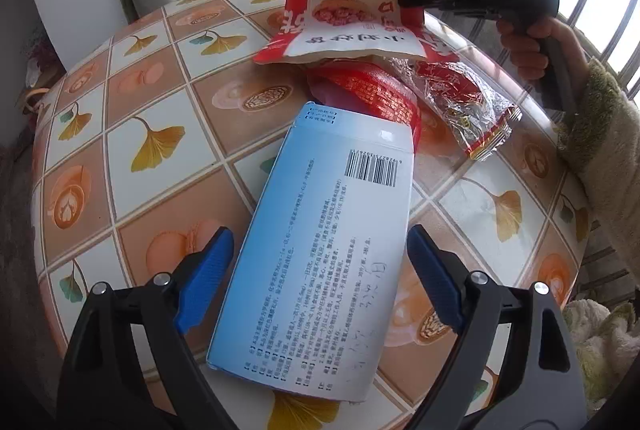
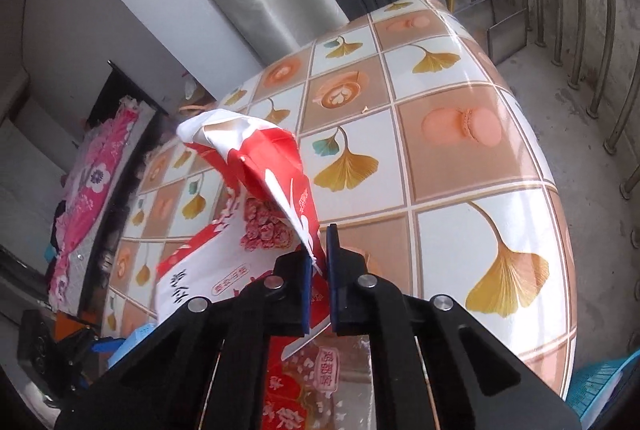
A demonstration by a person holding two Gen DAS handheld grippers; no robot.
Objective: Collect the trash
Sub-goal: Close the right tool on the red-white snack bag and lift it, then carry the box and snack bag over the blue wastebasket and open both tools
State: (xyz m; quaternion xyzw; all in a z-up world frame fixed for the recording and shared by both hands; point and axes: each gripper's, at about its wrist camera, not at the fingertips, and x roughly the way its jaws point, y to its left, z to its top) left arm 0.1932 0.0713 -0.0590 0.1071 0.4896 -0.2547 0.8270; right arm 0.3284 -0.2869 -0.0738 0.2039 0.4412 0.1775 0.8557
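Observation:
A red and white paper snack bag (image 1: 352, 10) hangs lifted over the tiled table (image 1: 152, 102). My right gripper (image 1: 404, 0) is shut on the bag's right edge. In the right wrist view the bag (image 2: 256, 190) is pinched between the pads of that gripper (image 2: 319, 262). Below the bag lie a red plastic wrapper (image 1: 368, 94) and a crinkled clear foil wrapper (image 1: 460, 102). A blue and white carton (image 1: 324, 242) lies flat between the wide open fingers of my left gripper (image 1: 316, 270). A small gap shows on each side of the carton.
A hand and a fuzzy sleeve (image 1: 600, 134) hold the right gripper at the table's right edge. Curtains and window bars stand behind the table. A blue plastic basket (image 2: 604, 386) sits on the floor beyond the table's edge (image 2: 560, 190).

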